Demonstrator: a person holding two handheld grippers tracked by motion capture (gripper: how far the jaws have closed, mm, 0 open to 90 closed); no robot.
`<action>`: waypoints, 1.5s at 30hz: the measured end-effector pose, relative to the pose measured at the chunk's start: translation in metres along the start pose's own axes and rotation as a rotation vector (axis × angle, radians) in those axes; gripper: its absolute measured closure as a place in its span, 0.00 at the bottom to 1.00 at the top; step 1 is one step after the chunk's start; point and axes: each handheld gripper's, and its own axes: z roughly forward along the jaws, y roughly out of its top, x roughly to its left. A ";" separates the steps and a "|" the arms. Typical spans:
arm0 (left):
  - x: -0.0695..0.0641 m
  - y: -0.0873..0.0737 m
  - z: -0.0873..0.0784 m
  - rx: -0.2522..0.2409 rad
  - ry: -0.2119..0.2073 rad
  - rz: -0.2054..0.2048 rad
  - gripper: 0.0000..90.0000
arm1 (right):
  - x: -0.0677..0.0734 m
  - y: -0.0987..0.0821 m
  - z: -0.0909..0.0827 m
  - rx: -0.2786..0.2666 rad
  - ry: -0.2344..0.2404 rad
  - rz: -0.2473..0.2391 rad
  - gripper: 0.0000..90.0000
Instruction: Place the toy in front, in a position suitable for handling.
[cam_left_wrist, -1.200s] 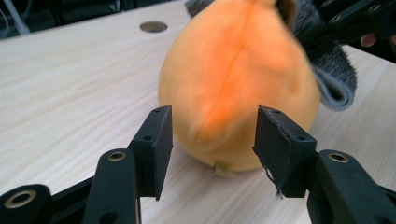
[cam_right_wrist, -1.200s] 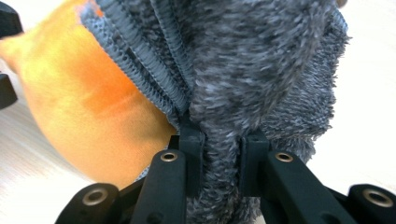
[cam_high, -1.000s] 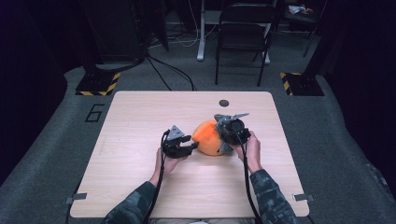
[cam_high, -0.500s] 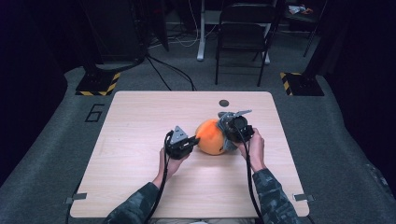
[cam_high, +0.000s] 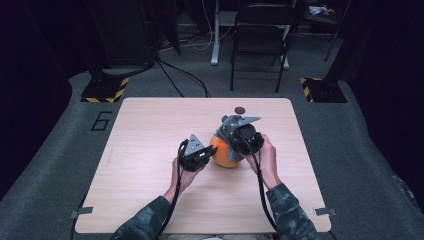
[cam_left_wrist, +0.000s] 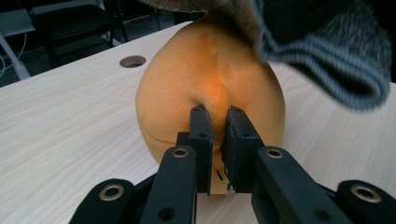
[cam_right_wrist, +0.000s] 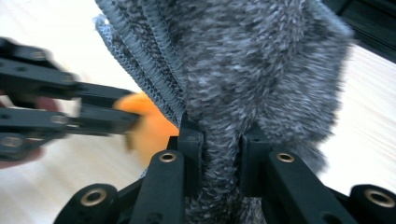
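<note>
An orange plush ball (cam_high: 224, 159) rests on the wooden table (cam_high: 150, 125), with a grey knit cover (cam_left_wrist: 327, 51) hanging above it. In the left gripper view my left gripper (cam_left_wrist: 218, 116) is shut, pinching a fold of the orange plush (cam_left_wrist: 210, 74) at its side seam. In the high view the left gripper (cam_high: 210, 150) meets the ball from the left. My right gripper (cam_right_wrist: 220, 135) is shut on the grey knit fabric (cam_right_wrist: 252, 60), which bunches between its jaws. Seen from above, the right gripper (cam_high: 231, 146) sits over the ball's top right. Orange plush (cam_right_wrist: 149, 126) peeks out under the knit.
A round hole (cam_high: 240, 110) is set in the table near its far edge. A folding chair (cam_high: 260, 35) stands beyond the table on the grey carpet, with cables and yellow-black floor plates (cam_high: 105, 90) to either side.
The right gripper has lifted and shifted slightly left, pulling the grey knit up off the ball. The left gripper has edged in against the ball's left side.
</note>
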 end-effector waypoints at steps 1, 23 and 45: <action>-0.001 0.000 0.000 -0.002 -0.004 0.003 0.92 | 0.004 0.000 0.002 0.007 0.008 -0.013 0.83; -0.005 -0.004 0.006 0.010 -0.027 0.019 0.93 | -0.031 -0.016 0.025 0.044 -0.062 0.103 0.84; -0.005 -0.005 0.006 0.001 -0.038 0.030 0.92 | 0.008 -0.001 0.007 0.018 0.031 -0.021 0.83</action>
